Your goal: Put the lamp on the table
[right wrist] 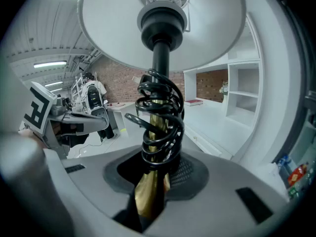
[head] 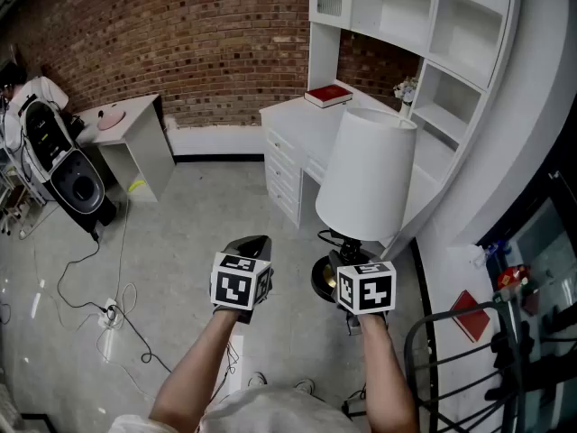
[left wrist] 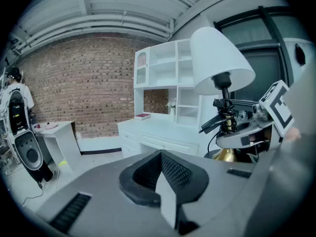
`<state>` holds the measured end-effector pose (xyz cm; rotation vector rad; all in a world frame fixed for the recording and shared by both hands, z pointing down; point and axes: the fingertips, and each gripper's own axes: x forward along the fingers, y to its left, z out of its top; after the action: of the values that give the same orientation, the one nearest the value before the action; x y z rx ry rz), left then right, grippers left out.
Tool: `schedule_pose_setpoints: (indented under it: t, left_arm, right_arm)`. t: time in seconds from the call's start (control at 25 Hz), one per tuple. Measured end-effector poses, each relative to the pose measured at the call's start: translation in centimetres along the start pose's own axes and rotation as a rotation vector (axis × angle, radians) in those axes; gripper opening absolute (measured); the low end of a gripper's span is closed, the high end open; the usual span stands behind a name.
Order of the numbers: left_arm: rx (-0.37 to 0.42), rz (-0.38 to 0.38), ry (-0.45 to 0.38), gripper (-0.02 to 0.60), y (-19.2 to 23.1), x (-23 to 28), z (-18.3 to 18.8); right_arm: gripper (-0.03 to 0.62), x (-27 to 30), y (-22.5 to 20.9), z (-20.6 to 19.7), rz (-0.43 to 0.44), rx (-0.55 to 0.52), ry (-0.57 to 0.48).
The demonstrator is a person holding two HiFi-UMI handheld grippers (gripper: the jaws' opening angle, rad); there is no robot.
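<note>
The lamp has a white shade [head: 370, 174], a brass stem and a round dark base [head: 323, 278], and hangs above the floor in front of the white desk [head: 302, 120]. My right gripper [head: 348, 256] is shut on the brass stem [right wrist: 152, 194], just below the black cord coiled round it [right wrist: 160, 120]. The shade [right wrist: 118, 28] fills the top of the right gripper view. My left gripper [head: 252, 244] stays to the left of the lamp, apart from it, shut with nothing between its jaws [left wrist: 165, 181]. From the left gripper view the lamp [left wrist: 219, 58] and right gripper [left wrist: 247, 135] show at the right.
White shelving [head: 433, 25] rises over the desk, with a red book [head: 327, 95] on the desktop. A small white side table [head: 131, 124], a black speaker [head: 77, 183] and floor cables [head: 108, 309] are to the left. A black metal rack [head: 487, 350] stands at the right.
</note>
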<state>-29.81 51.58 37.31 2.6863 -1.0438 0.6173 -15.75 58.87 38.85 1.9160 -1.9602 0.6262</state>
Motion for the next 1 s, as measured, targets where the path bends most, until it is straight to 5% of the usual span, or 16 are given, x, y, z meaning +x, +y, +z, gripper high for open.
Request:
schedule_pose_setpoints:
  t: [0.32,1.0]
  left_arm:
    - [0.015,-0.051,0.009,-0.005,-3.8,1.0,-0.2]
    - [-0.004,-0.004,0.004,-0.005,-4.2,3.4,1.3]
  right_arm:
    - [0.114,-1.3,-1.7,-0.9,0.023,-0.007,-0.003]
    - [0.114,-0.7,-4.6,-0.8,0.034,-0.006,-0.009]
